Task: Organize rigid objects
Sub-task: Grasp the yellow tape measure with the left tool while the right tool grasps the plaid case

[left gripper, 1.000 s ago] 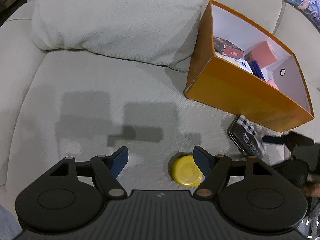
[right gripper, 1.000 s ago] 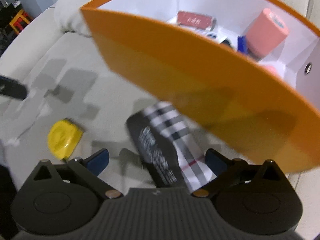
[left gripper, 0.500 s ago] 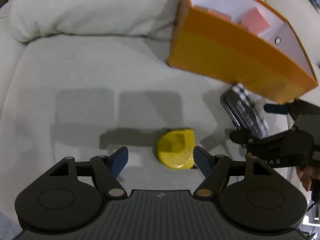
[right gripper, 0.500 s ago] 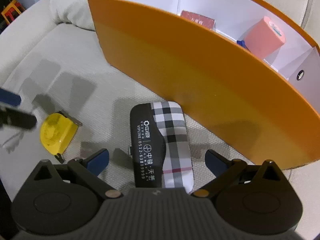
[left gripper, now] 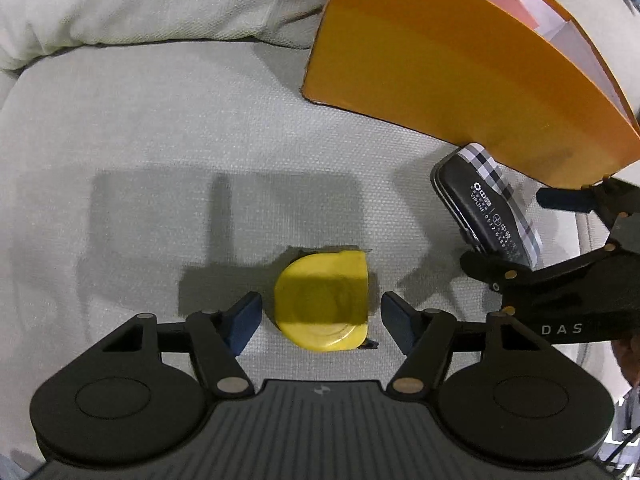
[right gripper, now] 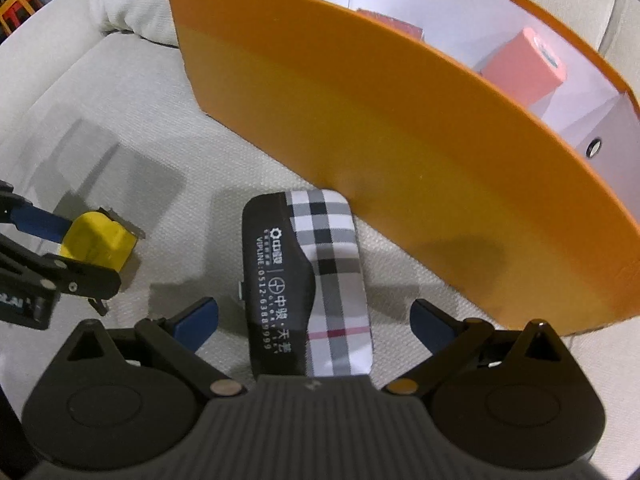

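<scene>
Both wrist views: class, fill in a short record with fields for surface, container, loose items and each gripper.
surface: pale sofa cushion
container: orange box, open top, pink roll inside
loose items: yellow tape measure; plaid-and-black case beside the box
left gripper: jaws just closing, straddling the tape measure, small gaps remain
right gripper: open, straddling the case
</scene>
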A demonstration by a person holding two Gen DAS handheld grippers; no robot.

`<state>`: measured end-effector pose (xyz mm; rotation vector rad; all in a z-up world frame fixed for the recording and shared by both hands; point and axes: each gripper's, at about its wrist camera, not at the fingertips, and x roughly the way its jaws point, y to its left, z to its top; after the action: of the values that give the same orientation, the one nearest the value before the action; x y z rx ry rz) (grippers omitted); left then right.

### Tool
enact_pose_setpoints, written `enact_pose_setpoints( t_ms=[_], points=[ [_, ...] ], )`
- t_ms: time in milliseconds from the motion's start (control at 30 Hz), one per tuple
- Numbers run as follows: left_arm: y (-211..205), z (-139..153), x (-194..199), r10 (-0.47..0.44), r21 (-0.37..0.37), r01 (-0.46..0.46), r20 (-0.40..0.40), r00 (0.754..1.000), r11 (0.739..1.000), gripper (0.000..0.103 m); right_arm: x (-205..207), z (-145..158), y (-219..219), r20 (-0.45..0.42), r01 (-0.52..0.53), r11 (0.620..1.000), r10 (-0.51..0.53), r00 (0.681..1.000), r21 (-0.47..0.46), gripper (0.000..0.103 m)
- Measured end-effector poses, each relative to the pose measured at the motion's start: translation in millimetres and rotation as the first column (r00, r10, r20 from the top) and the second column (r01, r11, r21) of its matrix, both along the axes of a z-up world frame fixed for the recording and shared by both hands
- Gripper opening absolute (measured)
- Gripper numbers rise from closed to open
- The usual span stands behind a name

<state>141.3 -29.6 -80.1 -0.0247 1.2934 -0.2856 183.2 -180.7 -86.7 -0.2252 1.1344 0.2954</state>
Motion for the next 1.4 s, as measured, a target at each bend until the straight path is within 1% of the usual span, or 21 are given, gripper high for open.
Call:
enact_pose_setpoints(
  t_ms=[133, 167, 200, 233, 267, 500, 700, 767, 800, 833, 933, 1033, 1100, 1133, 1300, 1400],
  points=[
    [-5, -1, -2, -0.003, 0.023, 0.003, 0.01, 1.0, 1.0, 0.08, 4, 2, 2, 0.01, 0.003, 1.0, -0.003, 1.0, 0.002, 0.101],
    [-7, -1, -3, -0.003, 0.031, 0.003, 0.012, 1.0, 1.0, 0.079, 6, 1, 3, 0.009, 0.005, 1.0, -0.005, 1.0, 0.0, 0.101],
    [-8, -1, -4, -0.005, 0.041, 0.004, 0.017, 1.0, 0.999, 0.076, 7, 0, 4, 0.007, 0.006, 1.0, -0.006, 1.0, -0.001, 0.101],
    [-10, -1, -4, -0.005, 0.048, 0.004, 0.02, 1.0, 0.999, 0.067, 9, -1, 5, 0.006, 0.008, 1.0, -0.008, 1.0, -0.001, 0.097],
    [-10, -1, -5, -0.003, 0.056, 0.002, 0.025, 1.0, 0.998, 0.065, 10, -2, 6, 0.0, 0.01, 1.0, -0.01, 1.0, -0.003, 0.095],
    [-13, 0, -7, 0.002, 0.045, -0.003, 0.022, 1.0, 0.999, 0.063, 20, -6, 10, -0.012, 0.034, 0.999, -0.034, 0.999, 0.016, 0.095],
    [-13, 1, -9, -0.015, 0.051, 0.014, 0.03, 0.999, 0.999, 0.057, 25, -8, 4, -0.059, 0.068, 0.997, -0.066, 0.996, 0.043, 0.093],
    [-13, 2, -10, -0.019, 0.047, 0.018, 0.033, 0.999, 0.999, 0.057, 24, -5, 4, -0.058, 0.074, 0.996, -0.072, 0.996, 0.041, 0.085],
    [-14, 2, -10, -0.021, 0.047, 0.019, 0.034, 0.999, 0.999, 0.057, 23, -2, 5, -0.055, 0.078, 0.996, -0.075, 0.996, 0.048, 0.072],
    [-12, 3, -11, -0.022, 0.047, 0.021, 0.037, 0.999, 0.999, 0.057, 22, 2, 3, -0.056, 0.088, 0.994, -0.084, 0.995, 0.063, 0.07],
    [-13, 5, -15, -0.041, 0.06, 0.038, 0.044, 0.998, 0.997, 0.057, 17, 4, -3, -0.064, 0.129, 0.988, -0.125, 0.99, 0.08, 0.07],
    [-11, 5, -16, -0.046, 0.056, 0.044, 0.042, 0.998, 0.997, 0.057, 11, 6, -4, -0.06, 0.139, 0.987, -0.135, 0.989, 0.076, 0.07],
    [-8, 7, -16, -0.043, 0.051, 0.041, 0.04, 0.998, 0.998, 0.057, 11, 8, -3, -0.065, 0.151, 0.985, -0.145, 0.987, 0.085, 0.07],
    [-6, 7, -8, -0.037, 0.049, 0.035, 0.037, 0.999, 0.998, 0.057, 9, 9, -5, -0.068, 0.156, 0.984, -0.15, 0.986, 0.09, 0.07],
    [-2, 10, -6, -0.035, 0.058, 0.031, 0.054, 0.998, 0.998, 0.057, -1, 15, -6, -0.068, 0.159, 0.982, -0.153, 0.986, 0.098, 0.07],
    [0, 12, -7, -0.036, 0.054, 0.033, 0.059, 0.998, 0.998, 0.057, -5, 14, -10, -0.088, 0.155, 0.983, -0.147, 0.985, 0.093, 0.07]
  ],
)
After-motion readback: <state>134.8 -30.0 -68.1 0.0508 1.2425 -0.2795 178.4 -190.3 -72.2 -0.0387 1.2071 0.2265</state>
